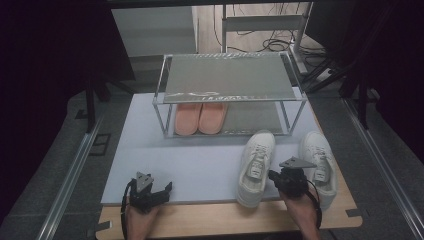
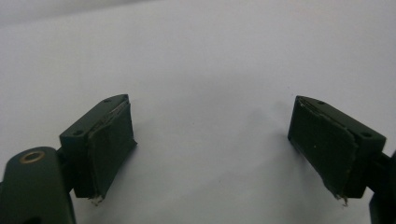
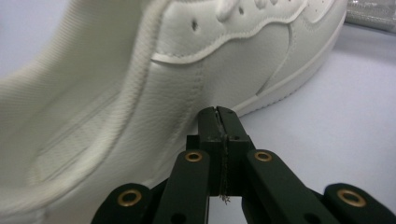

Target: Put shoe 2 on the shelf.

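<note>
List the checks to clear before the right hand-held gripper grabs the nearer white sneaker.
1. Right hand-held gripper jaws open: not ok, shut and empty.
2. Tips close to the left sneaker: ok, beside its side wall; contact cannot tell.
3. Sneaker upright on the white mat: ok.
4. Other sneaker apart from it: ok.
5. Rack top shelf free: ok; pink slippers sit on the lower shelf.
6. Left hand-held gripper away from the sneakers: ok, open over bare mat.
</note>
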{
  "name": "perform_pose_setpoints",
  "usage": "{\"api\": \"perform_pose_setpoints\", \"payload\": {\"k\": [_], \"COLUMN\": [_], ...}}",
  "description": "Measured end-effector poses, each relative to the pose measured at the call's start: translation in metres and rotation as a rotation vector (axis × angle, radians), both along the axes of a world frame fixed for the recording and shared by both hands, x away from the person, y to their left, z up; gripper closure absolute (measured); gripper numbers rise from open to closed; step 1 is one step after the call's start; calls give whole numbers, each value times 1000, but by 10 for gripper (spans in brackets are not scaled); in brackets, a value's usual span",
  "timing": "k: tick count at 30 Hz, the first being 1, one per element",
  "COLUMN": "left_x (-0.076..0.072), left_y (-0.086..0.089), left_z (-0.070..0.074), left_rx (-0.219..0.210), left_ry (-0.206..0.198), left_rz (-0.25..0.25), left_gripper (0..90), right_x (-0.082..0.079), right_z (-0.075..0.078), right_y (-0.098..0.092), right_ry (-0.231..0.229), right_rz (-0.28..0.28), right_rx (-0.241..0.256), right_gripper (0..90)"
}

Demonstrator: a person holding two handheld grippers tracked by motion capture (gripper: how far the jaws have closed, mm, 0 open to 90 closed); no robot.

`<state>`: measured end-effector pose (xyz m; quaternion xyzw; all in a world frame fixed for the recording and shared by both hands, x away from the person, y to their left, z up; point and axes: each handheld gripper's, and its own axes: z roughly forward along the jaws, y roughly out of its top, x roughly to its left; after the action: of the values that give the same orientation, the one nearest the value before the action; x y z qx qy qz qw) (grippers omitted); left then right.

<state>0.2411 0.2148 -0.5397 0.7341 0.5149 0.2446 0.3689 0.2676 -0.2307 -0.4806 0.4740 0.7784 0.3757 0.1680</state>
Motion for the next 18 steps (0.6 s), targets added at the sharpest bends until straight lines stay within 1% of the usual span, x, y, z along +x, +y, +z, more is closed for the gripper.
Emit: {"api": "perform_pose_setpoints", "payload": {"k": [2,5,8,18], "left_x": [0,0,0,0], "left_y": [0,0,0,0], "left_z": [0,0,0,0], "left_rx": [0,0,0,0], "left_ry": [0,0,0,0], "left_rz": [0,0,0,0], "left_gripper": [140,140,140,140], "right_x": [-3,-8,-14,-27], "right_z": [3,8,14,30], "right_y": [-2,-5,-8,-6], "right_ry": [-1,-1,1,-13], "right_rz": [10,20,39,89], "right_rx": [21,37,73,95], "right_gripper": [893,892,891,881]}}
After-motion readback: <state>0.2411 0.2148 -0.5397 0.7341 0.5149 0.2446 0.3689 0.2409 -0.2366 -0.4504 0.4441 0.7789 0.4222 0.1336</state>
